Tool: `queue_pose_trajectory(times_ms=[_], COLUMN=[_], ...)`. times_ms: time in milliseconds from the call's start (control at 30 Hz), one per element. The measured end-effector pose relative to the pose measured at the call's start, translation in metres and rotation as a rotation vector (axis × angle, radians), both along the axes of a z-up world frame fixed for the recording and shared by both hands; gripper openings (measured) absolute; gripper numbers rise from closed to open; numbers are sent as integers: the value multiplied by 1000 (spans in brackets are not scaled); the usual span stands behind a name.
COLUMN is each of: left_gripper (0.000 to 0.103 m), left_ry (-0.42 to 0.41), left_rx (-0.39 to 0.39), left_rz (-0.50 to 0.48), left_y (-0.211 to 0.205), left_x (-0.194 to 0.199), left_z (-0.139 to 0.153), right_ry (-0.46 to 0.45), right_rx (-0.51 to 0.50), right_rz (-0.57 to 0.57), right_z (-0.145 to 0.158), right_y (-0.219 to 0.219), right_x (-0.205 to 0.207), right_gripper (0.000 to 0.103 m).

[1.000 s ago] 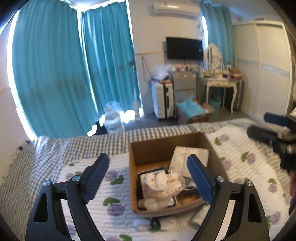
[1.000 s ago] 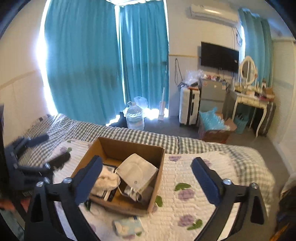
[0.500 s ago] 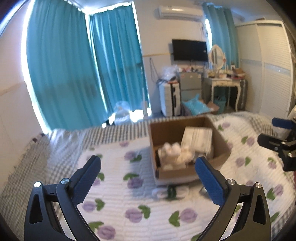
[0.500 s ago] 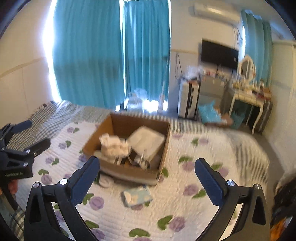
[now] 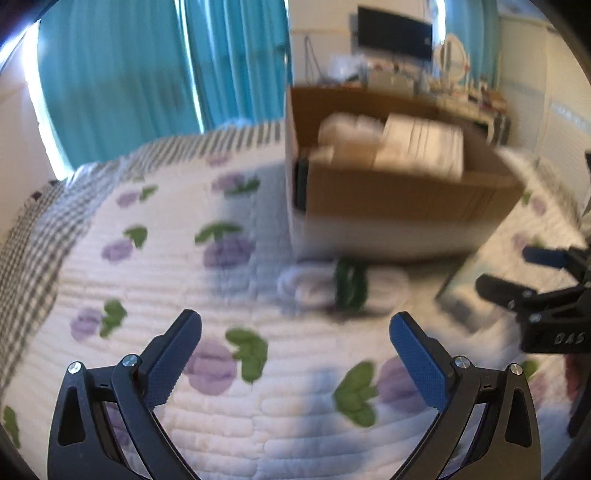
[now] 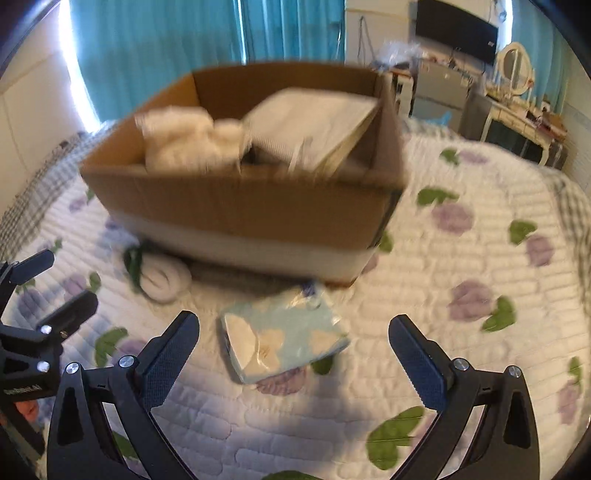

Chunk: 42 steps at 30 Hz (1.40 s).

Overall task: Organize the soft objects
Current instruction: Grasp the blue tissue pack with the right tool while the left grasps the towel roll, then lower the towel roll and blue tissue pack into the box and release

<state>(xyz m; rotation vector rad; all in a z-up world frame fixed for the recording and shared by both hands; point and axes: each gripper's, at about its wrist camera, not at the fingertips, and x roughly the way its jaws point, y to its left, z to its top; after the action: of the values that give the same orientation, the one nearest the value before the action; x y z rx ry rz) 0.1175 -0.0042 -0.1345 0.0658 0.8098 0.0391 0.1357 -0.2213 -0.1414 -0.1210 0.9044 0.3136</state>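
A brown cardboard box (image 5: 406, 199) (image 6: 236, 206) stands on the flowered quilt and holds a white fluffy cloth (image 6: 184, 140) and a flat white bag (image 6: 314, 122). In front of the box lies a rolled white towel with a green band (image 5: 343, 284) (image 6: 159, 277). A light blue tissue pack (image 6: 284, 336) lies beside it. My left gripper (image 5: 295, 336) is open and empty, low over the quilt just short of the roll. My right gripper (image 6: 293, 339) is open and empty, its fingers either side of the tissue pack. Each gripper shows in the other's view (image 5: 532, 280) (image 6: 48, 280).
The white quilt (image 6: 443, 295) with purple and green flowers covers the bed over a checked sheet (image 5: 33, 229). Teal curtains (image 5: 147, 74), a wall television (image 6: 456, 33) and a dressing table (image 6: 517, 107) stand beyond the bed.
Both grippers have dropped low and moved forward toward the bed. The box, the towel roll and the tissue pack now look much closer. Both stay open.
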Motion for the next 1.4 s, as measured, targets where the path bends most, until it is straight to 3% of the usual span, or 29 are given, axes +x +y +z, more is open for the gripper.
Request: queue_pose_trajectory(times_ms=[233,333,367,400,433,667,967,1000,1033,1400], left_gripper=[103,103,103,103,103,103,101,99,90,69], left_ry=[40,49,55,62,65,61,74,74,74,48], left_rx=[-5,5,6,4,-2,-2,2,2,-2,-34], left_rz=[-13,-16,-18,-23,-29,-85,-76,-75,-81,-106], left_y=[-1,-4,-5,-6,-7,-26,-43,-43,-42,-33], left_x=[-1,-1,1,2,3,17,61,62,62,27], left_z=[-12,-15,-16,-16,-15,-6,-27,-29,-31,-21], right_ry=[40,63,62,60,54,-42,-31,-29,-29,-48], right_rx=[-77,-63,-49,-34,-28,-3,-3,-3,-9,-7], right_rz=[7,-20,-23,-21,-21,-88,-95,-95,-96,-105], right_z=[-29,-37,-36,-34,-31,0,0,0,0,2], right_y=[16,13,11,8,6,-19,-17,-17,-16,-20], right_x=[16,21,21,21,20,14,15,15,15,1], right_gripper=[103,103,98,83,81,80,80,80,80,80])
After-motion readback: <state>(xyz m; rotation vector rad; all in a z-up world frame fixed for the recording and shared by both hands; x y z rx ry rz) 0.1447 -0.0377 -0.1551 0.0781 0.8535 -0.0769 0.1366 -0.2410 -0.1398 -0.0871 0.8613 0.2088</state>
